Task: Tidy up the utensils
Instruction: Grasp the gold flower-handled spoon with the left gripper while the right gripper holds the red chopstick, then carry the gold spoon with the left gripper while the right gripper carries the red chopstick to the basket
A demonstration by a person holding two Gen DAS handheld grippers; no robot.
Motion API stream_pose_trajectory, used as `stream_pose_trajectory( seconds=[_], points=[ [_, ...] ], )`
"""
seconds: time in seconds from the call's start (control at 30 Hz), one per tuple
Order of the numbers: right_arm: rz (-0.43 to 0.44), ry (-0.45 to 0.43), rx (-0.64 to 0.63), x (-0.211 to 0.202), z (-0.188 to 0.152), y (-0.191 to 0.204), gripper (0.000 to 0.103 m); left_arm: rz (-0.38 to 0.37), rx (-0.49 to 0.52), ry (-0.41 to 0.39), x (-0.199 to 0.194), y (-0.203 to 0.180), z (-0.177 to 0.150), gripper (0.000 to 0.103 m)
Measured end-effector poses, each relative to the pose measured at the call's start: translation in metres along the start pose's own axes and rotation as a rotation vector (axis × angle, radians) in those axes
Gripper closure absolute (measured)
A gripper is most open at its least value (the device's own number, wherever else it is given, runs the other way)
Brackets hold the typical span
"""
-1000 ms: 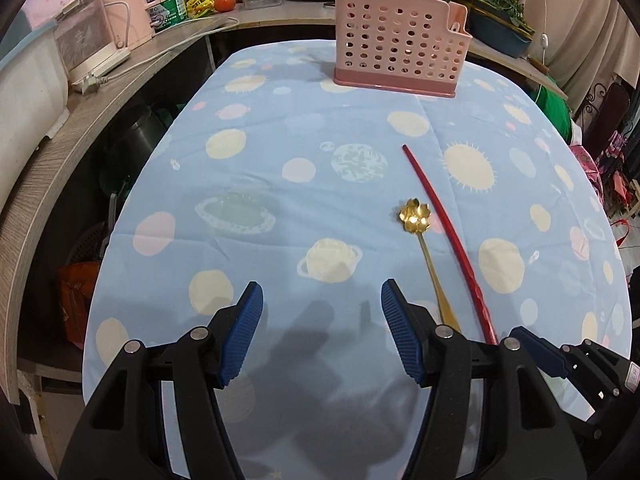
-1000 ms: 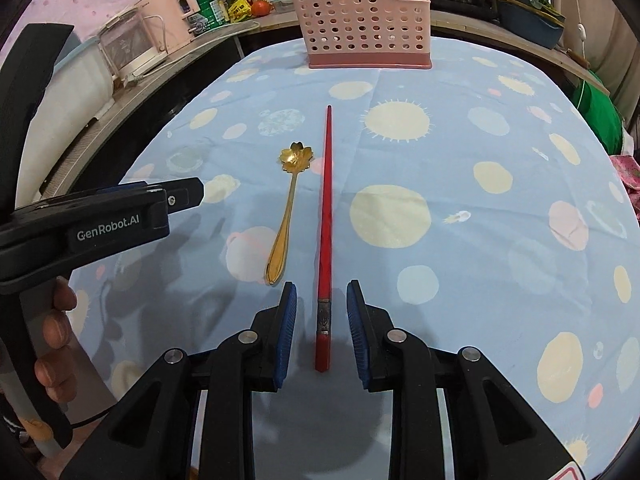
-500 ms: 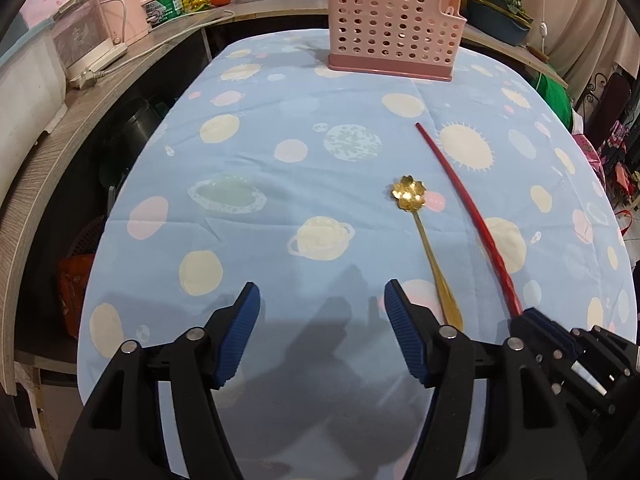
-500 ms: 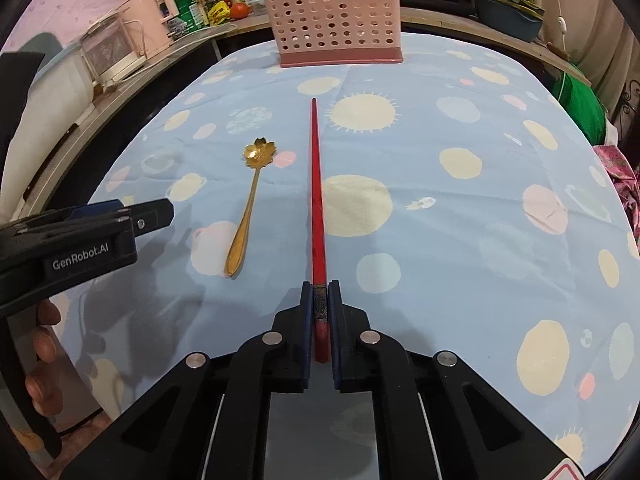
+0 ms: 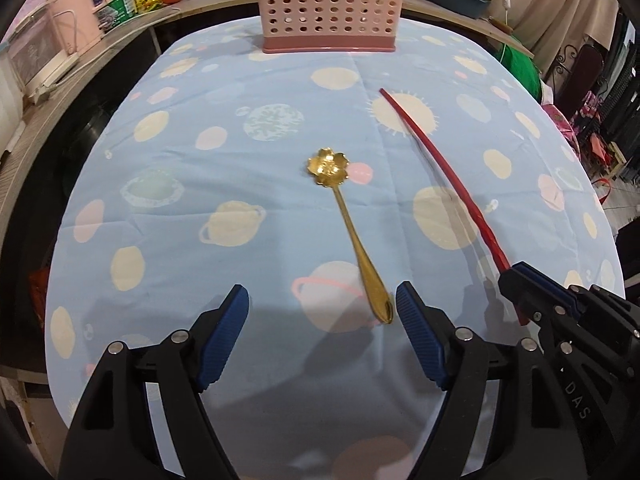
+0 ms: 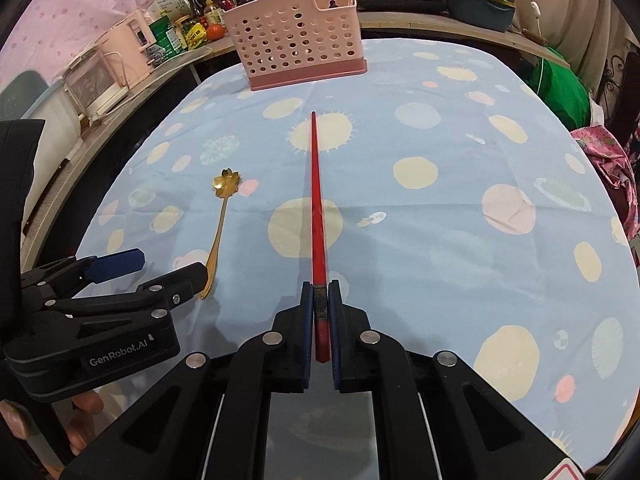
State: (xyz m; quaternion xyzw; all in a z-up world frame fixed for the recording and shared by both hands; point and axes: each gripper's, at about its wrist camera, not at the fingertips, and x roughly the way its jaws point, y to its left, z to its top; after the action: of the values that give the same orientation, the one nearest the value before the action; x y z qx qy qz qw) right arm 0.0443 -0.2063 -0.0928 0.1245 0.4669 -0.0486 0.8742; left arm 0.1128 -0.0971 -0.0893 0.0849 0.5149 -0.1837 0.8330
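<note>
Right gripper (image 6: pixel 320 312) now clamped on near end of red chopstick (image 6: pixel 318 208), still flat mid-table pointing at far-edge basket (image 6: pixel 296 46); left gripper (image 5: pixel 322 320) just widened, empty, straddling spoon (image 5: pixel 352 232) handle tip beside it — lifts next, probably.

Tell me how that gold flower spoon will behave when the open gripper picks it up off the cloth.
The gold spoon looks like thin metal, so probably stiff and light. Its handle is slim, smooth and lies flat on the tablecloth, so the left gripper may find it slippery and hard to get under. Gripped at the handle's end, it could pivot toward the flower-shaped bowl.
</note>
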Motion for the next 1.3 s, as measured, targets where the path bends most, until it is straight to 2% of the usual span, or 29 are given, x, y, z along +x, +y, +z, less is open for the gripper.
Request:
stream_pose_trajectory(
  seconds=[0.13,0.2,0.33,0.43,0.5,0.63,0.93,1.3],
  points=[
    [0.003,0.005,0.006,0.001,-0.001,-0.002,0.096,-0.017,-0.008,0.010,0.005,-0.003,0.000,0.032],
    [0.004,0.007,0.011,0.002,-0.002,-0.004,0.096,-0.031,-0.015,0.024,0.007,-0.002,-0.001,0.040],
    [0.007,0.013,0.015,0.003,-0.003,-0.005,0.096,-0.029,-0.015,0.021,0.007,-0.003,-0.003,0.043],
    [0.010,0.014,0.015,0.003,-0.003,-0.005,0.096,-0.030,-0.014,0.017,0.006,-0.004,-0.004,0.054],
    [0.011,0.014,0.013,0.003,-0.003,-0.004,0.096,-0.031,-0.016,0.017,0.006,-0.004,-0.004,0.069],
    [0.010,0.013,0.013,0.003,-0.004,-0.004,0.096,-0.041,-0.012,0.025,0.005,-0.004,-0.004,0.091],
    [0.020,-0.014,0.019,-0.010,0.002,-0.002,0.096,-0.073,-0.025,0.005,-0.010,-0.001,0.001,0.093],
    [0.061,-0.142,0.032,-0.057,0.043,-0.005,0.096,-0.113,-0.080,-0.137,-0.070,0.013,0.038,0.094]
  ],
)
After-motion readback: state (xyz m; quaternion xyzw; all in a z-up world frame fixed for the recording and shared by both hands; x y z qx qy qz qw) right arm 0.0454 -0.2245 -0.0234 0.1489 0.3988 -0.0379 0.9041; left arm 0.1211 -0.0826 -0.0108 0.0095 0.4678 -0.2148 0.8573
